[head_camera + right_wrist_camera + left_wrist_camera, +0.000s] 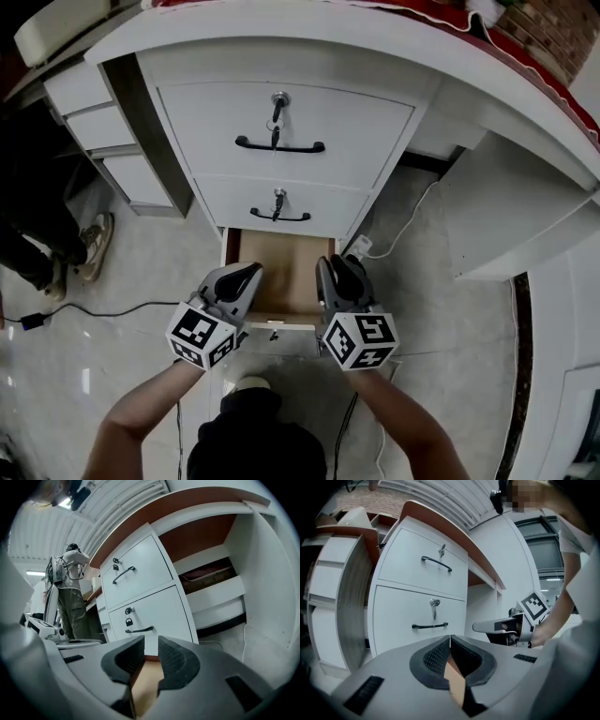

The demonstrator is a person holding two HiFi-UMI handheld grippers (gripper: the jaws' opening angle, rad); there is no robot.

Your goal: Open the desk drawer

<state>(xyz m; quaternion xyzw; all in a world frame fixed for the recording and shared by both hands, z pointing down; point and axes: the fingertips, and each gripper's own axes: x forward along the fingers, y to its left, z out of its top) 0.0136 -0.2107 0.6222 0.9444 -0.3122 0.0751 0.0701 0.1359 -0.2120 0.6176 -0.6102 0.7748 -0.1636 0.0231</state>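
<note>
The white desk has three stacked drawers. The bottom drawer (283,272) is pulled out and shows its bare wooden floor (146,679). The top drawer (281,112) and the middle drawer (281,202) are closed, each with a black handle and a key in its lock. My left gripper (251,272) hovers over the open drawer's left side, shut with nothing between its pads (450,639). My right gripper (336,267) hovers over its right side, open, with only the wood showing through the gap (151,644). Neither gripper touches the drawer.
A second bank of small white drawers (103,127) stands at the left, with a person's shoe (94,246) on the floor beside it. A white plug and cable (361,247) lie right of the open drawer. A white desk panel (506,216) stands at the right. A person (70,592) stands behind.
</note>
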